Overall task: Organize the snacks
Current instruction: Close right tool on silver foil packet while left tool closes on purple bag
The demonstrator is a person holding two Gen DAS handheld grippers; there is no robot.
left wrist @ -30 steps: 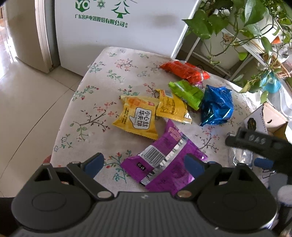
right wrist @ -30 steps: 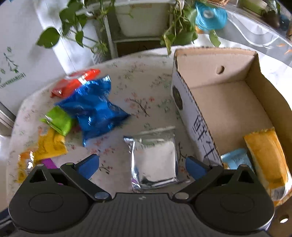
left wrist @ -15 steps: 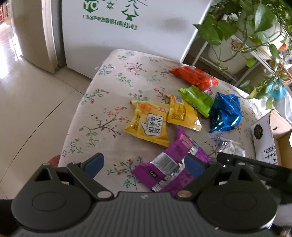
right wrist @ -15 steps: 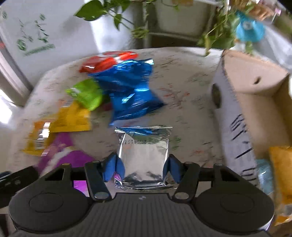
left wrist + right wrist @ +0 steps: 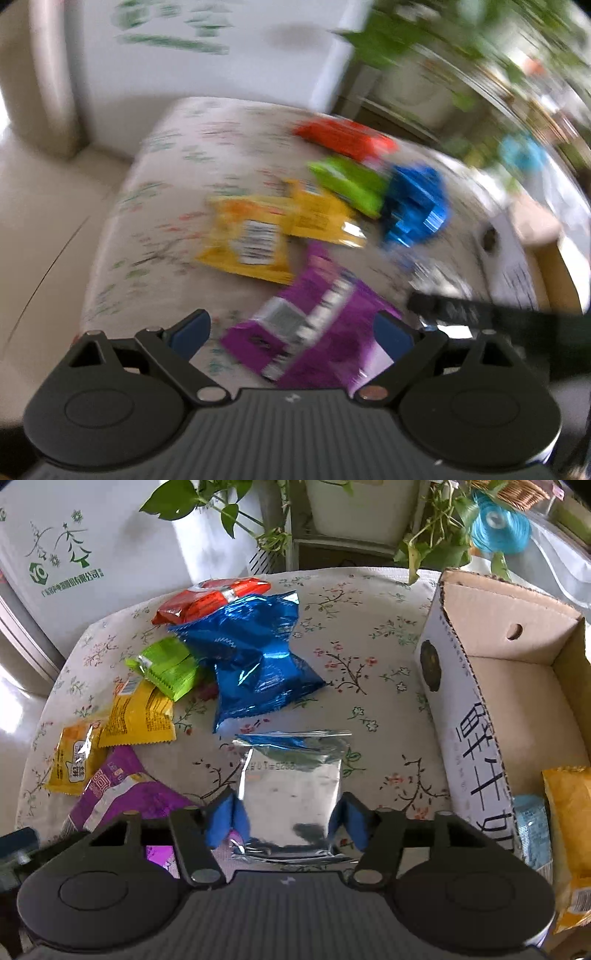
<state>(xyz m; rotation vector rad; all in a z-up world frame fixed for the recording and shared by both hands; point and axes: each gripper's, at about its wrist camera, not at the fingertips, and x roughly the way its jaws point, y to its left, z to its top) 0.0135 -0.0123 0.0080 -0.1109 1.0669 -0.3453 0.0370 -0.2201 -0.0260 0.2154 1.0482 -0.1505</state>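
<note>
My right gripper (image 5: 288, 823) is shut on a silver foil packet (image 5: 291, 779), its blue pads pressing both sides, just above the floral tablecloth. My left gripper (image 5: 291, 332) is open and empty over a purple packet (image 5: 314, 325); this view is blurred by motion. Loose snacks lie on the cloth: a blue bag (image 5: 255, 657), a green packet (image 5: 166, 668), an orange-red packet (image 5: 207, 598), two yellow packets (image 5: 140, 716) (image 5: 74, 760). An open cardboard box (image 5: 480, 716) stands at the right and holds a yellow packet (image 5: 569, 827) and a pale blue one (image 5: 532, 827).
The round table (image 5: 369, 635) has a floral cloth and drops off at the left to a tiled floor (image 5: 44, 206). A white appliance (image 5: 92, 554) stands behind it. Potted plants on a rack (image 5: 351, 513) crowd the far edge.
My right gripper closed from wide open onto the silver packet. The left gripper stayed open and is now swinging, blurring its view.
</note>
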